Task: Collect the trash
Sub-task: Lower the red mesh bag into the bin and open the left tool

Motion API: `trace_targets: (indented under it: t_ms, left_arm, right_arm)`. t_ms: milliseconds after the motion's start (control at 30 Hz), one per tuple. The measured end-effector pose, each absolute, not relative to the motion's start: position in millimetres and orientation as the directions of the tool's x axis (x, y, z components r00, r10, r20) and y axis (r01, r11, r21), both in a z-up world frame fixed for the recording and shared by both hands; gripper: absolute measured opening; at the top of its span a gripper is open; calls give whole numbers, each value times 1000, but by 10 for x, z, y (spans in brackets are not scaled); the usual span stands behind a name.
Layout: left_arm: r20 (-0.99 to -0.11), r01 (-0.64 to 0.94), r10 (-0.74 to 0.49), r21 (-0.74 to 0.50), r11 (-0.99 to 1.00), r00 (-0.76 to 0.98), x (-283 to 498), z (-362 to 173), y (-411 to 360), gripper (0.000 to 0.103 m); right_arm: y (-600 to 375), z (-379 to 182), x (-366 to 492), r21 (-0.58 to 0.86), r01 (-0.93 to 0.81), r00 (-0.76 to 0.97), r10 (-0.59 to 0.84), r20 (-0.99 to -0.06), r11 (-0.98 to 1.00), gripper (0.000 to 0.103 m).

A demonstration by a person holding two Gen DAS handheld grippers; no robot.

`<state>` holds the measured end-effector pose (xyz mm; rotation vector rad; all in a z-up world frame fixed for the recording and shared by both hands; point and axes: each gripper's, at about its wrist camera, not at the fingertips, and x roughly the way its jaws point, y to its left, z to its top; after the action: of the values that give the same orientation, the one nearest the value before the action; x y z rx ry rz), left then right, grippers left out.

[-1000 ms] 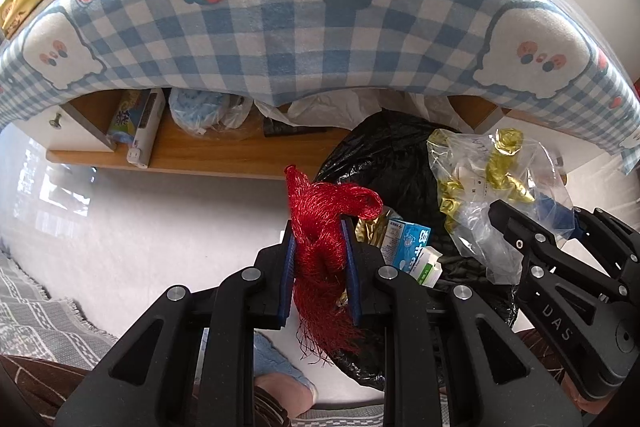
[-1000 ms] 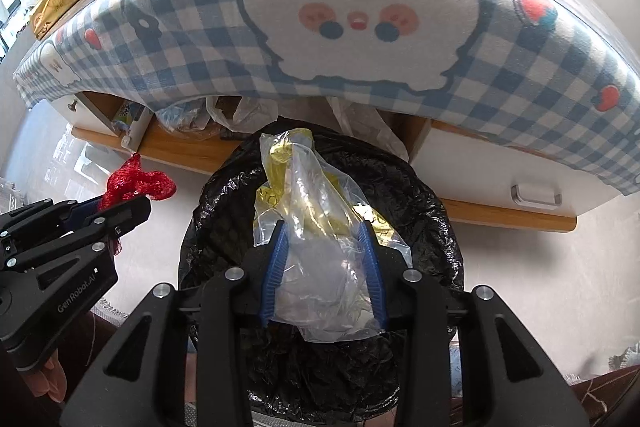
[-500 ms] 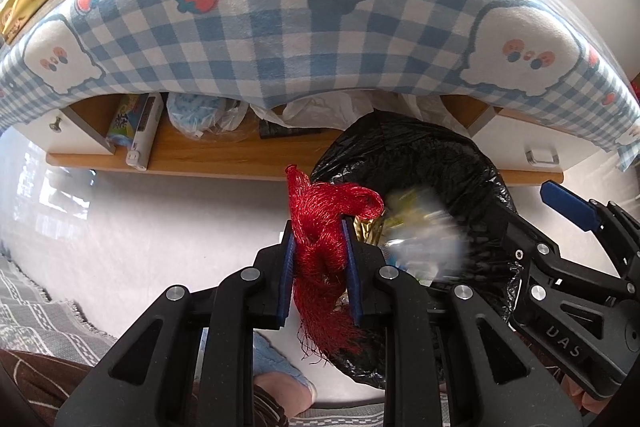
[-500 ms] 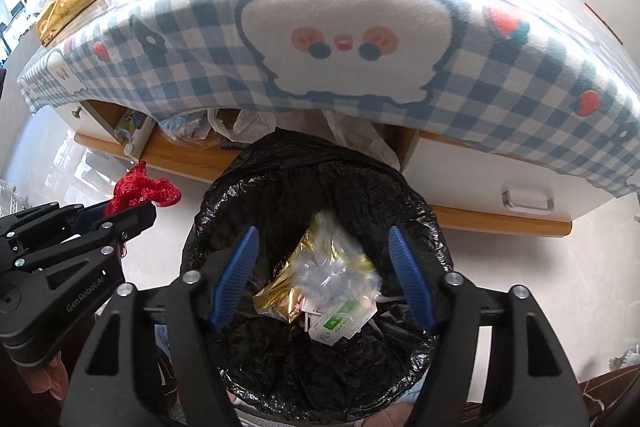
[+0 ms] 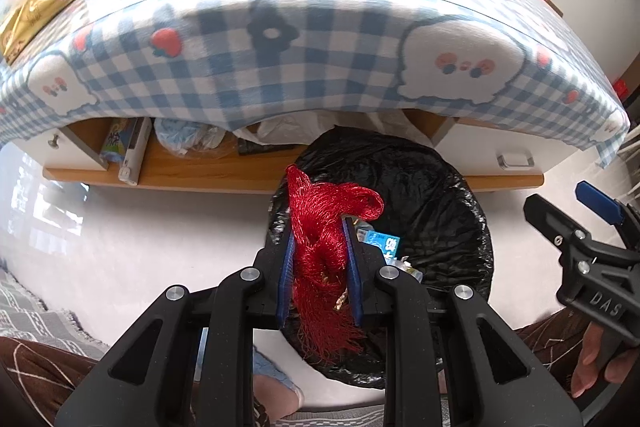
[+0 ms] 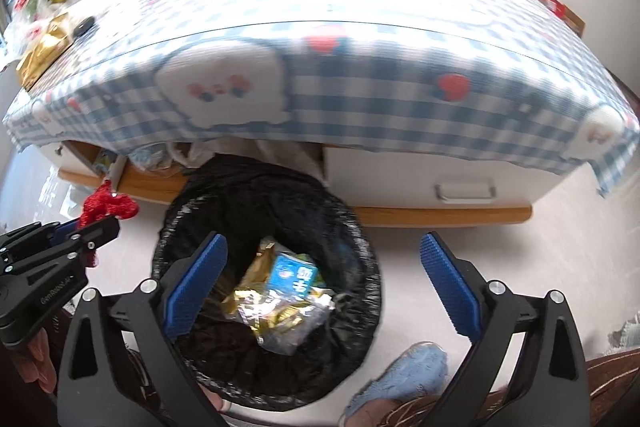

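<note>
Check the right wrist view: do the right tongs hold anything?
No, the right tongs stand wide open and empty above the black plastic trash bag.

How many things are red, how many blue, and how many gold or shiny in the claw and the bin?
Red: 1, the red mesh in the left claw.
Blue: 1, the blue box.
Gold or shiny: 1 bag of wrappers.
Total: 3, with 2 inside the bin.
</note>
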<state>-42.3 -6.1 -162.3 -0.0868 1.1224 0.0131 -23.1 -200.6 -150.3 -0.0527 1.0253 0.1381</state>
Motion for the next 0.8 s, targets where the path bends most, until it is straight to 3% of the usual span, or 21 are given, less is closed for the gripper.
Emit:
trace_targets:
  t_ms: [800]
  left_arm:
    - [-929, 70, -74, -53, 996, 363, -141, -2065, -746, 22]
  right_arm:
    - [-2610, -1724, -78, -39, 7, 470, -38, -882, 999, 95]
